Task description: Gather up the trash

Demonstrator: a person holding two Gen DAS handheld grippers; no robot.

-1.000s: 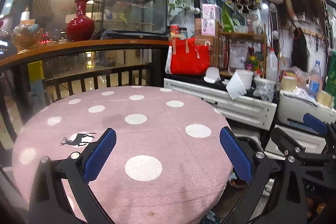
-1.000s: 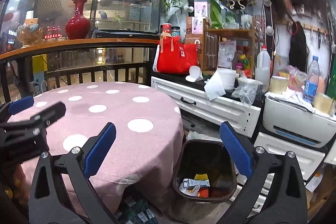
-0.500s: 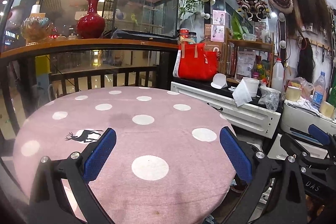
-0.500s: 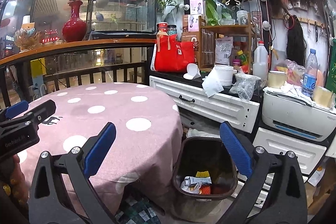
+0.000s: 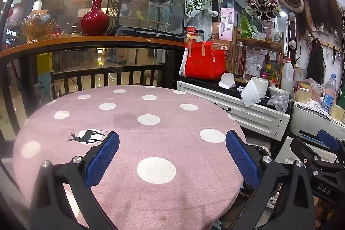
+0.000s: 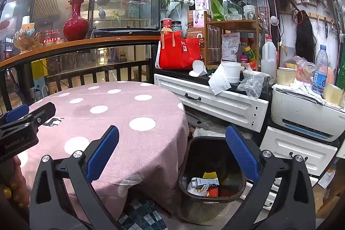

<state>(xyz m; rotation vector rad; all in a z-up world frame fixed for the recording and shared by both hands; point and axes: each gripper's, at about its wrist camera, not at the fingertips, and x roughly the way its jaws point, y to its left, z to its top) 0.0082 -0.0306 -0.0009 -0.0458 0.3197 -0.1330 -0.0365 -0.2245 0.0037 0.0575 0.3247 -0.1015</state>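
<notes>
A round table with a pink polka-dot cloth (image 5: 151, 137) fills the left wrist view; no loose trash lies on it. My left gripper (image 5: 171, 160) is open and empty above the table's near part. My right gripper (image 6: 171, 160) is open and empty, held above the table's right edge (image 6: 151, 143) and a dark bin (image 6: 215, 197) on the floor. The bin holds trash (image 6: 202, 183): a small carton, crumpled paper and orange and yellow scraps. The left gripper (image 6: 25, 118) shows at the left of the right wrist view, the right gripper (image 5: 319, 150) at the right of the left wrist view.
A white drawer cabinet (image 6: 215, 100) stands behind the bin with a red bag (image 6: 179, 53), a white tub, tissue (image 6: 218, 81) and a plastic bag (image 6: 252, 83) on top. A printer (image 6: 306, 115) sits to the right. A dark railing with a red vase (image 5: 94, 16) runs behind the table.
Both grippers have drawn back and risen a little, so the table and bin look slightly farther off. Both stay open and empty.
</notes>
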